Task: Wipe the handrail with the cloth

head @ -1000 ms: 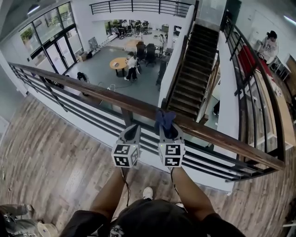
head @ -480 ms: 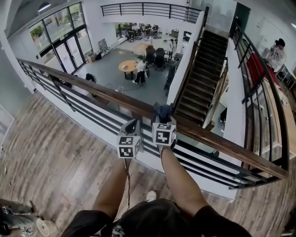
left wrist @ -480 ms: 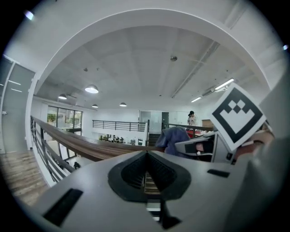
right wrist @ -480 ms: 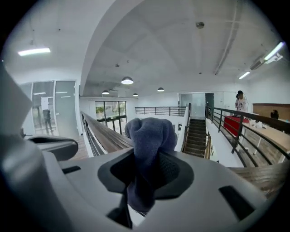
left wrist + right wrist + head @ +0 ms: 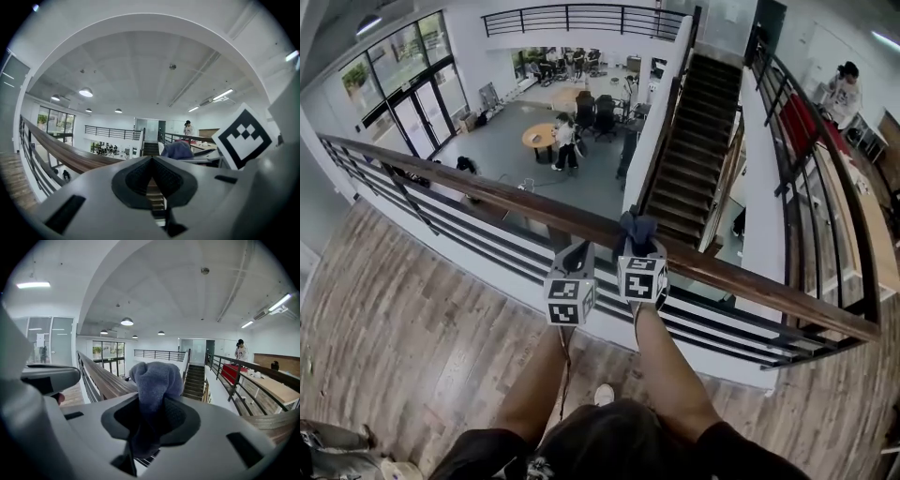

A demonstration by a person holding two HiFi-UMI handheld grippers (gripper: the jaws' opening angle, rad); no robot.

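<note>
A wood-plank floor (image 5: 394,309) fills the lower half of the head view, on an upper level that looks down into an open hall. A long brown wooden handrail (image 5: 487,192) on dark metal bars crosses the view from the left edge down to the right edge. Beyond it, a dark staircase (image 5: 684,141) descends to the hall below.

Two bare forearms reach forward to the middle stretch of the handrail, each holding grey tongs with a black-and-white marker cube. The right tongs (image 5: 639,247) are clamped on a bunched blue-grey cloth (image 5: 636,228), which sits on top of the handrail at its middle. In the right gripper view, the cloth (image 5: 154,383) stands up from between the closed jaws of the right tongs (image 5: 152,420).

The left tongs (image 5: 578,249) are just beside the right ones, at the handrail's near edge. Whether they touch it cannot be told. In the left gripper view, the left tongs (image 5: 151,176) have their ribbed pads brought together with nothing gripped between them.
</note>
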